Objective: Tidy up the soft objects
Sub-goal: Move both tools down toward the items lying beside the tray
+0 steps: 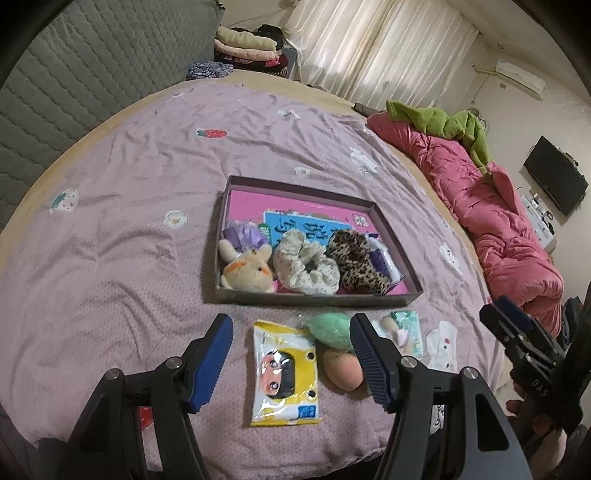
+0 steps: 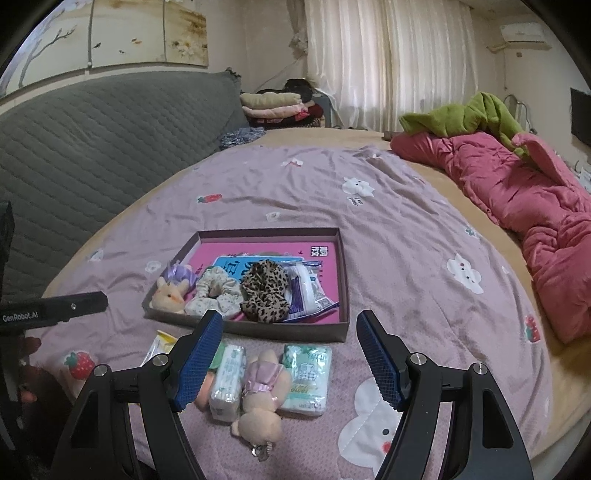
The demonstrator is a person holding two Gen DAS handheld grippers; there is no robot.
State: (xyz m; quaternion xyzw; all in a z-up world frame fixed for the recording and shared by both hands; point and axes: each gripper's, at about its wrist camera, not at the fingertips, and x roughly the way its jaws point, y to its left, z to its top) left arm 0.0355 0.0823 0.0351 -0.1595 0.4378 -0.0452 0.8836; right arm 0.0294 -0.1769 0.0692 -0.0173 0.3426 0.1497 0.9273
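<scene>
My left gripper [image 1: 291,360] hangs wide open over a yellow tissue pack [image 1: 283,373] printed with a cartoon face, beside a peach-and-green plush fruit [image 1: 338,347]. My right gripper [image 2: 290,360] is also spread wide, above a small beige bear [image 2: 260,398] in a pink dress lying between two tissue packs [image 2: 308,376]. All rest on the purple bedspread [image 2: 388,229], just before the box [image 1: 391,299] holding scrunchies [image 1: 306,267].

Premises: domestic bedroom; large bed [image 2: 388,206] with lilac cartoon-print cover; grey quilted headboard [image 2: 110,136] behind; pink duvet [image 2: 535,206] bunched along far edge, green blanket [image 2: 461,114] on top; folded clothes [image 2: 277,103] stacked beside bed; white curtains [image 2: 388,55] over window; wall air conditioner [image 2: 524,33]; wall-mounted television [image 1: 556,181].
</scene>
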